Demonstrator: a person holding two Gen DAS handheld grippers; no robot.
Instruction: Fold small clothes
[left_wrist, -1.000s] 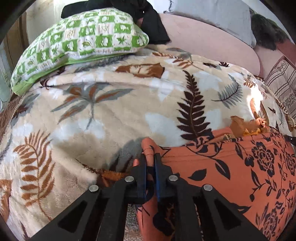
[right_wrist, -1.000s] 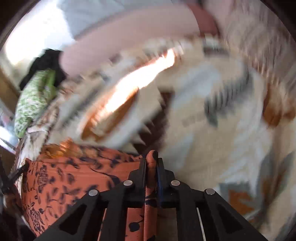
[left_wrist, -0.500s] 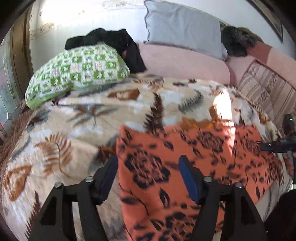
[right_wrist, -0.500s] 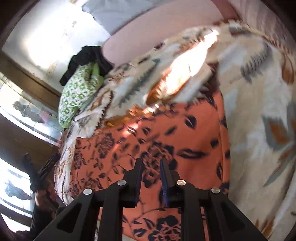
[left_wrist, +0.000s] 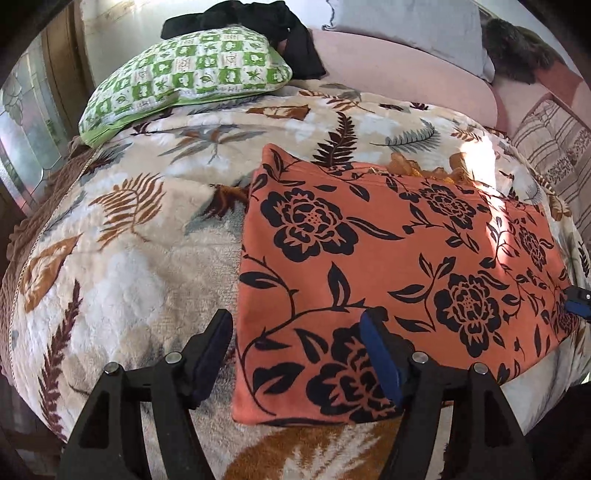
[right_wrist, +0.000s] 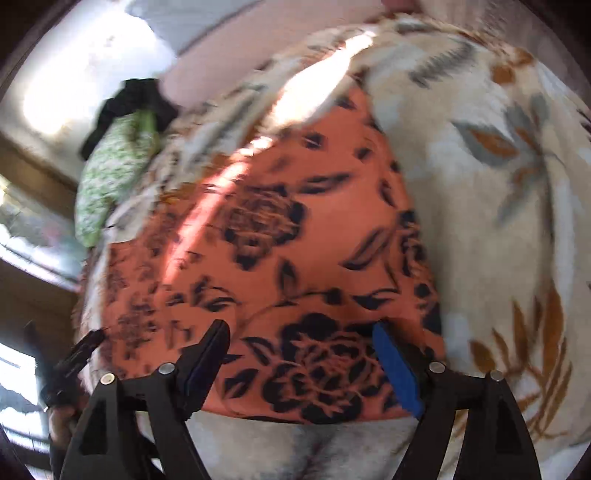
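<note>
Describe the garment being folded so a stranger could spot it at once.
Start at the bed's cream leaf-print blanket. On it, nearer than the green checked pillow, lies the orange cloth, flat and folded. Only it has black roses and vines on orange.

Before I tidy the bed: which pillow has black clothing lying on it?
The green-and-white checked pillow; the black clothing drapes over its far edge. The grey pillow carries none.

Home bedroom: blanketed bed (left_wrist: 155, 258), pillows (left_wrist: 184, 81)
</note>
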